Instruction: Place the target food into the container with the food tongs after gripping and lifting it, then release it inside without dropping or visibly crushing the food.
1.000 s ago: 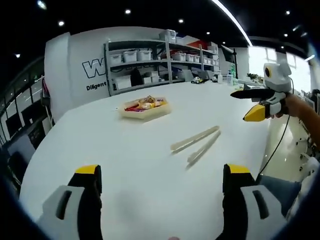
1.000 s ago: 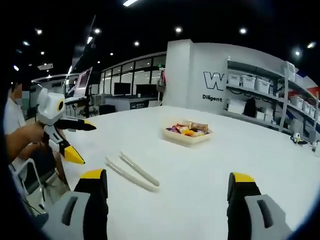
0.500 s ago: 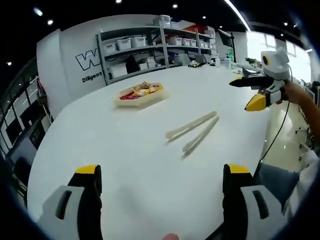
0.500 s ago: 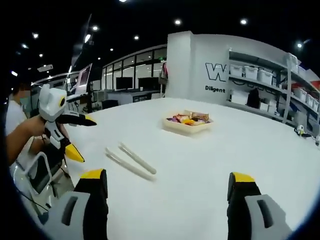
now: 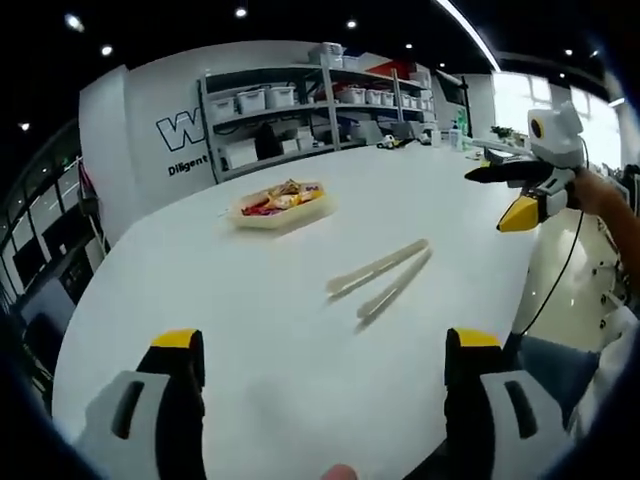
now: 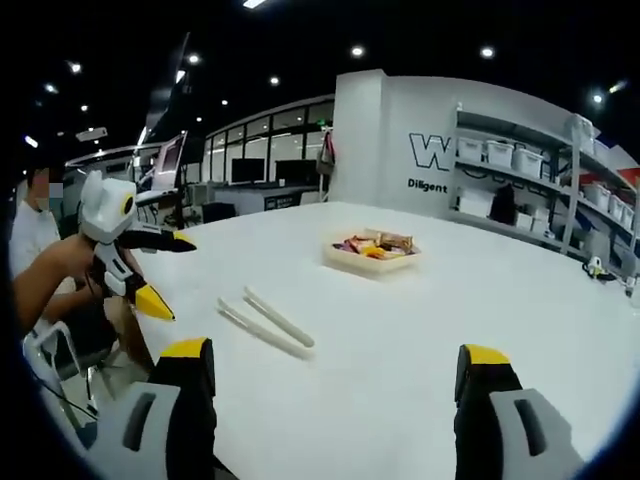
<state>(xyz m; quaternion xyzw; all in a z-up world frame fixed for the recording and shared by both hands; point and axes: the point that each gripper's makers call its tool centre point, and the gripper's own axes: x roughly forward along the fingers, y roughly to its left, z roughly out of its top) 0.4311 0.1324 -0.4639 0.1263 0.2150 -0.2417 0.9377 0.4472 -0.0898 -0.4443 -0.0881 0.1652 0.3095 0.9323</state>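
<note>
One table (image 5: 250, 330), white. On it lies one pair of tongs (image 5: 380, 280) and one tray (image 5: 280, 208) holding a heap of wrapped snacks (image 5: 283, 195), too small to count. Two grippers: the left (image 5: 318, 372) and the right (image 6: 338, 388), each with two yellow-tipped jaws set wide apart. One shelf rack (image 5: 310, 120) stands behind.

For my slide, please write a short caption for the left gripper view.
Open left gripper faces food tongs lying on a white table, snack tray beyond.
</note>
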